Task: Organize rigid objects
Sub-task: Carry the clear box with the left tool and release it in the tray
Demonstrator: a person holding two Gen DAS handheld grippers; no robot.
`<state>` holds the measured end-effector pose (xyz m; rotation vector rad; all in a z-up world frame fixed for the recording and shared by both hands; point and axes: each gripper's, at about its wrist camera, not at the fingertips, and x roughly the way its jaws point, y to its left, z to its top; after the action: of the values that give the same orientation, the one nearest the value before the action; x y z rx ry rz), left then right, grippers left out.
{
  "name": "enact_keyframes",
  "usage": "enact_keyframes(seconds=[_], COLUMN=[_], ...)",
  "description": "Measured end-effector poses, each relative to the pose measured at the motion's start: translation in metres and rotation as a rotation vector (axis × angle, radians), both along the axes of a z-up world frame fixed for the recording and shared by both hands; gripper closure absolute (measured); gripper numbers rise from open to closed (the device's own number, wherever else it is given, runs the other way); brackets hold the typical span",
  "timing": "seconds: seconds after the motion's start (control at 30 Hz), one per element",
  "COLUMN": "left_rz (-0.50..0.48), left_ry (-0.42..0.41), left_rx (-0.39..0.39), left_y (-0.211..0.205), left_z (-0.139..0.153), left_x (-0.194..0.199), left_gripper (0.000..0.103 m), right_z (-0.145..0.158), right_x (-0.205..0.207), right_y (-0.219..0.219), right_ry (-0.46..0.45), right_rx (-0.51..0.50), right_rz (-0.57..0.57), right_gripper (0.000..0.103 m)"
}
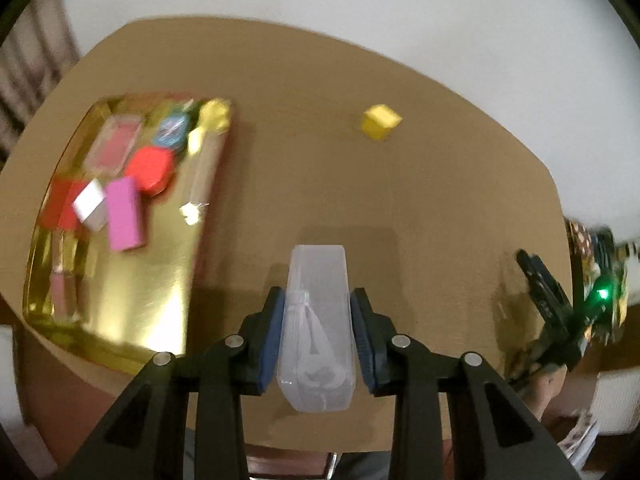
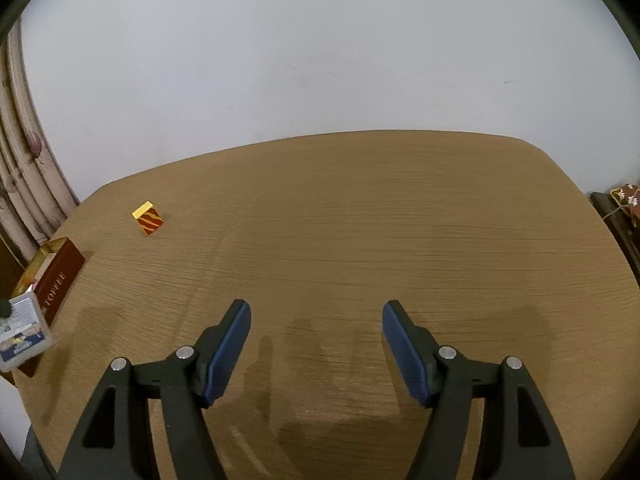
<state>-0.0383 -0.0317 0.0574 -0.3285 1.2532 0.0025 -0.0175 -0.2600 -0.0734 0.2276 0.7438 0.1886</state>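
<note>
My left gripper (image 1: 318,312) is shut on a clear plastic box (image 1: 318,320) and holds it above the wooden table (image 1: 320,180), to the right of the gold tray (image 1: 132,304). The tray holds several items: a pink block (image 1: 125,213), a red round box (image 1: 151,170), a white block (image 1: 90,202) and a clear case (image 1: 114,145). A small yellow cube (image 1: 380,121) sits alone at the far side; it also shows in the right wrist view (image 2: 148,218). My right gripper (image 2: 316,344) is open and empty over bare table.
In the right wrist view the tray's maroon side (image 2: 56,280) stands at the left edge, with a clear box with a blue label (image 2: 22,336) in front of it. My right gripper shows at the right of the left wrist view (image 1: 548,300). A white wall is behind the table.
</note>
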Motion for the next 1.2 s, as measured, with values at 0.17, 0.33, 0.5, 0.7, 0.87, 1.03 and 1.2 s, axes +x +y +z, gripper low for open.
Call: enact_keyframes(seconds=[0.17, 0.33, 0.5, 0.7, 0.87, 1.03, 1.2], left_rz=[-0.038, 0.009, 0.110, 0.161, 0.182, 0.201, 0.160], left_ry=[-0.036, -0.097, -0.110, -0.042, -0.041, -0.050, -0.069], left_rx=[-0.035, 0.004, 0.072, 0.002, -0.059, 0.029, 0.053], left_y=[0.025, 0.046, 0.105, 0.145, 0.161, 0.181, 0.190], left_z=[0.015, 0.055, 0.057, 0.018, 0.000, -0.004, -0.004], left_x=[-0.012, -0.020, -0.035, -0.033, -0.030, -0.030, -0.024], left_gripper=[0.073, 0.073, 0.073, 0.073, 0.073, 0.066, 0.049], right_z=[-0.004, -0.006, -0.006, -0.007, -0.008, -0.008, -0.010], right_x=[0.002, 0.003, 0.004, 0.005, 0.007, 0.009, 0.011], right_y=[-0.002, -0.002, -0.001, -0.001, 0.000, 0.003, 0.004], right_ry=[0.005, 0.016, 0.018, 0.031, 0.042, 0.051, 0.061], right_rx=[-0.007, -0.009, -0.010, -0.019, -0.028, -0.037, -0.044], right_rz=[-0.020, -0.022, -0.019, -0.014, -0.015, -0.012, -0.012], right_gripper=[0.032, 0.032, 0.032, 0.032, 0.032, 0.032, 0.032])
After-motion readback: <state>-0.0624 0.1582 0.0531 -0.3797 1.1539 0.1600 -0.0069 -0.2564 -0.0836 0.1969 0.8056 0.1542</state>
